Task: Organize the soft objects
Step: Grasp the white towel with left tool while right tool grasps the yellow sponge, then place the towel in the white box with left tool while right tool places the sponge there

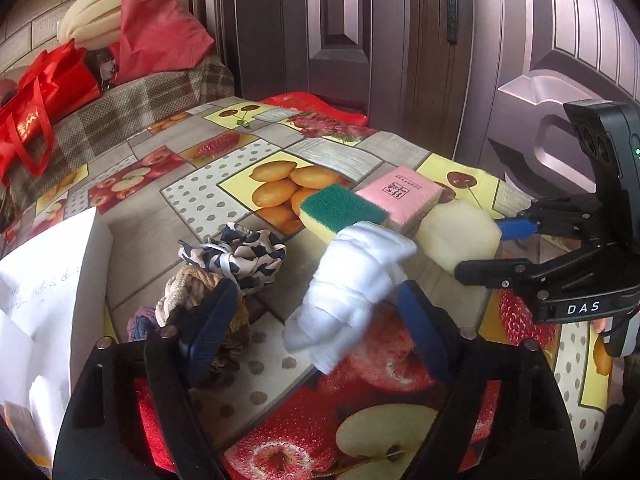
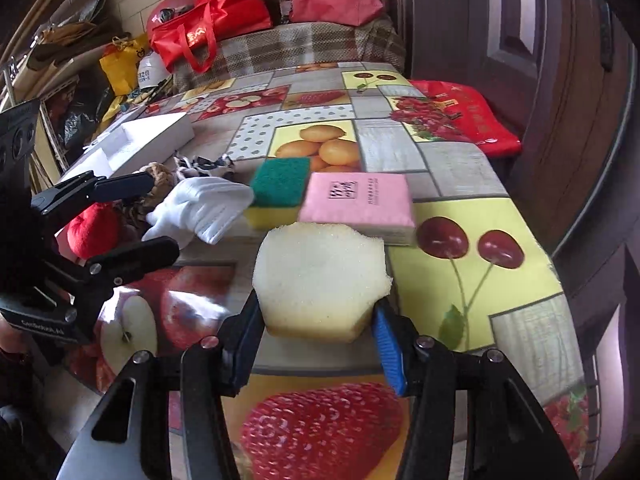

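Observation:
My left gripper [image 1: 316,308] is open around a rolled white glove [image 1: 352,284], which lies on the table between its fingers; the glove also shows in the right wrist view [image 2: 200,208]. My right gripper [image 2: 316,320] is shut on a pale foam sponge [image 2: 320,284], seen from the side in the left wrist view [image 1: 460,236]. A green and yellow scouring sponge [image 1: 340,208] and a pink tissue pack [image 1: 400,196] lie just beyond. A leopard scrunchie [image 1: 236,260] and a braided hair tie [image 1: 192,296] lie left of the glove.
A white box [image 1: 48,280] stands at the table's left edge. A red plush item [image 2: 94,230] lies near the left gripper. Red bags [image 1: 44,96] and a checked cushion [image 1: 140,104] sit behind the table. A dark door [image 1: 360,40] rises at the back.

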`<state>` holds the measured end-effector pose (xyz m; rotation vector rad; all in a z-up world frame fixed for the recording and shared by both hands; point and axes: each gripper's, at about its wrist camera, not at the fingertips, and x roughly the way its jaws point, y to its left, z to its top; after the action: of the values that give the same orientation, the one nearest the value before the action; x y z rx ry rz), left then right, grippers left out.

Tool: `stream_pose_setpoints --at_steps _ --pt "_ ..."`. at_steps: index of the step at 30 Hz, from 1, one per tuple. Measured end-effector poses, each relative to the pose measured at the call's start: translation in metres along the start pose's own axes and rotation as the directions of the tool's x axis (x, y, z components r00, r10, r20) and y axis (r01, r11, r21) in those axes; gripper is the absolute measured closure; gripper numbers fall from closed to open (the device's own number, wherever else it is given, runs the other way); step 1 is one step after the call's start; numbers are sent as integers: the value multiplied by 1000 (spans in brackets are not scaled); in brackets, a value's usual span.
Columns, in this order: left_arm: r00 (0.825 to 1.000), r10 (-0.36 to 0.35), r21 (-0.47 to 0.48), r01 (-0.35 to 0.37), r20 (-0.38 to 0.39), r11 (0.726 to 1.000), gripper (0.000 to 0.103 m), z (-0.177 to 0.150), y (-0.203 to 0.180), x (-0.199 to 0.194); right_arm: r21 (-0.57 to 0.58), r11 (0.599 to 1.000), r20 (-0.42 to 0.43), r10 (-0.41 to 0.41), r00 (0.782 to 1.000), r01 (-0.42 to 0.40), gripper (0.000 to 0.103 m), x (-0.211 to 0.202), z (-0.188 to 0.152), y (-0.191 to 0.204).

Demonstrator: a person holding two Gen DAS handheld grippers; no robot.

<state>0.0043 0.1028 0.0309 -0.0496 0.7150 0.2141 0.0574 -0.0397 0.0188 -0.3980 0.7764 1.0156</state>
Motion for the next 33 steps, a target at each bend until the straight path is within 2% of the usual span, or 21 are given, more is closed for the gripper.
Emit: stream_pose_setpoints --at_steps 3,6,8,10,11,13,15,20,23,26,29,33 --pt "1000 4 42 -4 -13 999 27 6 -9 9 42 998 -11 48 999 -47 50 1 -1 -12" --pt "998 13 82 -8 -59 997 29 6 -18 21 16 999 -22 42 999 -41 50 2 -1 -6" --pt "994 25 97 -14 -111 995 35 5 -21 30 1 999 -29 44 999 -44 50 4 0 -4" --pt "992 23 94 -11 -126 995 37 3 -20 33 -5 999 -35 45 998 -45 49 4 -1 -2" --pt "992 21 86 -10 -126 996 50 3 -19 33 -8 999 -37 44 998 -44 49 5 0 -2" --pt "992 10 66 -2 -126 998 68 1 -16 31 -15 999 -35 47 998 -47 50 4 -1 0" --pt "995 -4 55 9 -98 998 69 0 -15 23 -29 998 -25 51 998 -52 52 2 -1 2" --pt "999 6 37 -8 39 999 69 -10 -15 -15 -28 999 9 45 999 -45 53 -3 -1 3" --pt "993 34 21 -37 110 999 69 -19 -13 -39 -2 999 61 41 997 -41 53 -13 -2 3" --pt "987 60 -31 -56 152 998 69 -25 -5 -56 58 996 129 63 990 -72 53 -23 -3 4" --pt "976 106 -76 -93 188 993 69 -26 4 -70 98 990 192 83 978 -103 53 -28 -1 16" --pt "962 157 -128 -130 222 983 69 -28 20 -86 95 989 270 81 960 -110 53 -28 5 42"
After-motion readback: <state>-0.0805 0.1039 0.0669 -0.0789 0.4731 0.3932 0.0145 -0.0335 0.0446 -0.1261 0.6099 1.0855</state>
